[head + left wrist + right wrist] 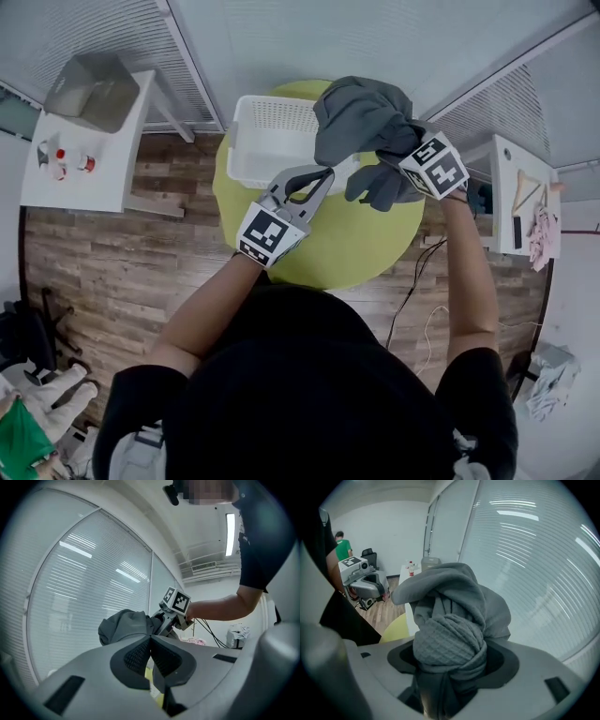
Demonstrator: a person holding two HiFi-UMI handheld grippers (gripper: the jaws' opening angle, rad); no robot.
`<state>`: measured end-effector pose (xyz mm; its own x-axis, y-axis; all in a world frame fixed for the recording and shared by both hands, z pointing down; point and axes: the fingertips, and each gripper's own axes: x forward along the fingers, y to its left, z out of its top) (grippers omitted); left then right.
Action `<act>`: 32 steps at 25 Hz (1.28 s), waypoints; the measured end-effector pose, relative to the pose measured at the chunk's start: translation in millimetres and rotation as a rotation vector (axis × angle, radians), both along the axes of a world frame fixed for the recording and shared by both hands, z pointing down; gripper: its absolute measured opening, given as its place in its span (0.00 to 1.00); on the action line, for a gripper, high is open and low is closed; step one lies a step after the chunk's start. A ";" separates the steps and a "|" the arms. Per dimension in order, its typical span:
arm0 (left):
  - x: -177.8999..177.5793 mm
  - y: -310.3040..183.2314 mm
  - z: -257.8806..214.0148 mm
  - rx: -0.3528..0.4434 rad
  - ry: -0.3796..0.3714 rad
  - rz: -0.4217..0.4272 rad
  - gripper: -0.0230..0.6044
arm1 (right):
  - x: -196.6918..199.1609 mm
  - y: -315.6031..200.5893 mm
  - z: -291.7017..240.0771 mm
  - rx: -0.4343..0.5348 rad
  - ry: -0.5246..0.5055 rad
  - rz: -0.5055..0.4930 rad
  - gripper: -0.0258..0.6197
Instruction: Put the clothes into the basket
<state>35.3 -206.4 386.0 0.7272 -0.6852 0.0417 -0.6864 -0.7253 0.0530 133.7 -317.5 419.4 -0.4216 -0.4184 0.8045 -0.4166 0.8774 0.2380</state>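
Observation:
A bundled grey garment (356, 112) hangs in the air over the right end of the white basket (246, 141), which stands at the back of the round yellow-green table (375, 244). My right gripper (394, 152) is shut on the garment, and the cloth (450, 611) bulges out between the jaws of this gripper (449, 677) and hides their tips. My left gripper (326, 172) is lower, just in front of the basket, shut with nothing in it. In the left gripper view its pads (140, 656) meet, and the garment (124, 625) hangs beyond them.
A white side table with a grey bin (94, 89) and small bottles (70, 161) stands at the left. A white shelf with a hanger (525, 192) is at the right. Cables (417, 281) trail over the wood floor beside the round table.

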 end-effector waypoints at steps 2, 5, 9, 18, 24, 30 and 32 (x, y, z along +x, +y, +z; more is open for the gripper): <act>-13.6 -2.1 -1.1 0.005 -0.004 -0.028 0.04 | -30.6 -5.9 -0.6 0.017 0.039 -0.086 0.58; -35.8 -4.1 3.2 -0.006 -0.010 -0.067 0.04 | -74.6 -13.0 7.6 0.053 0.119 -0.215 0.58; -69.9 -6.8 12.2 -0.029 -0.014 -0.133 0.04 | -125.9 -19.9 30.7 0.070 0.204 -0.358 0.58; -119.1 -18.2 34.7 -0.064 -0.020 -0.197 0.04 | -187.2 -12.3 120.8 0.015 0.326 -0.527 0.58; -128.9 -34.5 48.6 -0.076 -0.029 -0.190 0.04 | -197.1 -6.5 169.2 -0.049 0.361 -0.565 0.58; -133.5 -50.0 62.5 -0.103 -0.027 -0.180 0.04 | -196.9 -8.0 200.6 -0.106 0.354 -0.569 0.58; -135.2 -54.3 67.1 -0.110 -0.027 -0.182 0.04 | -196.3 -8.2 212.3 -0.126 0.351 -0.573 0.58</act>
<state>-99.9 -260.7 453.2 0.5895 -0.7953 0.1414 -0.8078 -0.5801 0.1051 -62.6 -325.7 631.7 -0.2540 -0.1014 0.9619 0.2049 0.9663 0.1560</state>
